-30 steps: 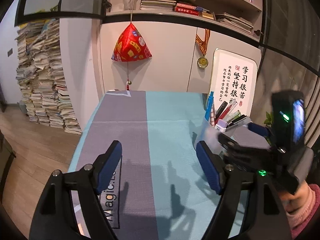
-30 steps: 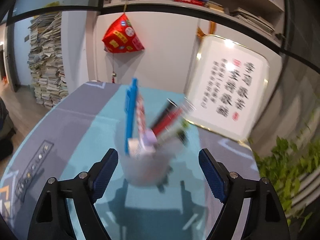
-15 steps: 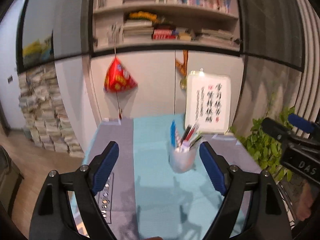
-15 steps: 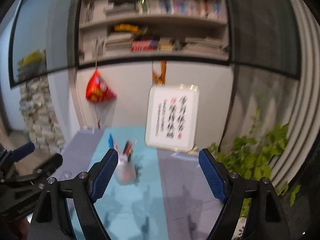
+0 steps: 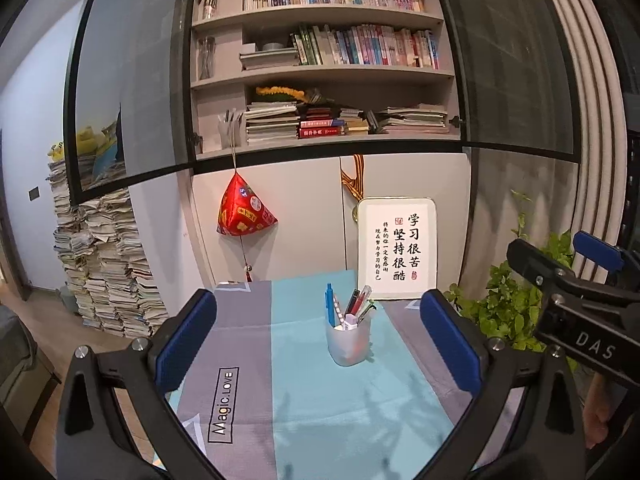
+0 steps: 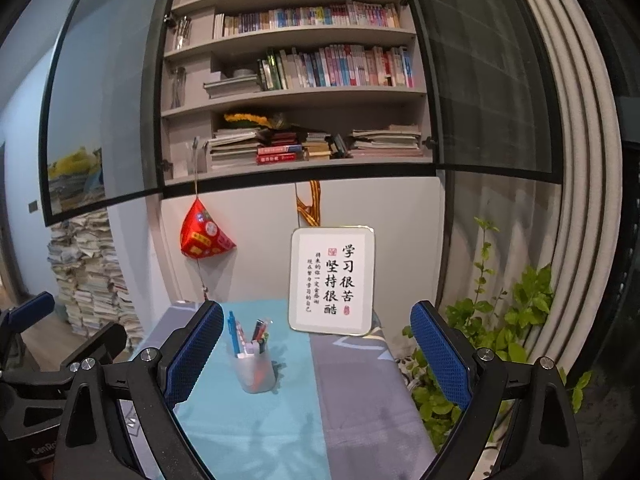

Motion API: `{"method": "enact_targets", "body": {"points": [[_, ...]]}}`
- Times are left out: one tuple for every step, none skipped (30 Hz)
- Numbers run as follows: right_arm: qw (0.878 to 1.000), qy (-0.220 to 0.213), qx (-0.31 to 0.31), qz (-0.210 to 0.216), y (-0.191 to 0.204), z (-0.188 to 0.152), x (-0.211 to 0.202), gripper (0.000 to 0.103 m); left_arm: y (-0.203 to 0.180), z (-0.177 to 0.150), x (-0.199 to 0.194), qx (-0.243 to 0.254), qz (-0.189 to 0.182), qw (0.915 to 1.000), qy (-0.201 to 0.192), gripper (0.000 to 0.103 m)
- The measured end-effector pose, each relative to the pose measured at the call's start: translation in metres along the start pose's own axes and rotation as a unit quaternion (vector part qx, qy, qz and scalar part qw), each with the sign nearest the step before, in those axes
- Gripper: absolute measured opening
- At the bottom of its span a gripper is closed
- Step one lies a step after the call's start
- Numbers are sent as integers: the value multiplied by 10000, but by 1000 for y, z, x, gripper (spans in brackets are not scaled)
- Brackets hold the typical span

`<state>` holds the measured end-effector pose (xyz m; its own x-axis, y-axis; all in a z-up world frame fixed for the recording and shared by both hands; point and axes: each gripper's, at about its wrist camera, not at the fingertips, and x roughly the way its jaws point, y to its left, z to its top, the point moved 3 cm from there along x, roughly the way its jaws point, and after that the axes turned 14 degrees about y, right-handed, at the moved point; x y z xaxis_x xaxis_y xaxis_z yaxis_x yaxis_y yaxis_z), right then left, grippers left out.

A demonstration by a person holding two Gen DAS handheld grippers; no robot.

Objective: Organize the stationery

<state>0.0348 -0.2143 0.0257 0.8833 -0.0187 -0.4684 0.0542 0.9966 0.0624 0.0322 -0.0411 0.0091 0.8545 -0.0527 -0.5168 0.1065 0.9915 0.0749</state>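
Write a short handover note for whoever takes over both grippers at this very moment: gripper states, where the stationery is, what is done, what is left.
Left gripper: open, empty, raised above the table.
Right gripper: open, empty, also raised.
Pen cup: upright on the teal strip of the tablecloth, in front of the framed sign. Pens stand inside it.
Done: no loose stationery shows on the cloth.
Left: apparently nothing; check the table areas out of view.

Your left gripper (image 5: 318, 344) hangs with jaws spread wide; the pen cup (image 5: 347, 340) stands upright on the surface (image 5: 304, 408) between them, farther off.
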Motion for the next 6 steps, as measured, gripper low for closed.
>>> {"method": "enact_targets", "body": {"points": [[10000, -15, 2, 4, 0, 0, -2, 95, 0, 0, -2, 3, 2, 10000, -21, 102], [10000, -32, -1, 5, -2, -1, -4, 95, -1, 1, -5, 4, 11, 10000, -53, 102], [10000, -49, -5, 1, -2, -1, -6, 95, -1, 1, -6, 1, 25, 10000, -74, 102], [10000, -64, -5, -3, -2, -1, -7, 95, -1, 1, -8, 2, 31, 9999, -98, 102], [10000, -84, -3, -6, -2, -1, -8, 95, -2, 1, -9, 1, 24, 9999, -114, 102], [10000, -99, 0, -6, -3, -1, -9, 95, -3, 1, -10, 1, 13, 9999, -124, 102]]}}
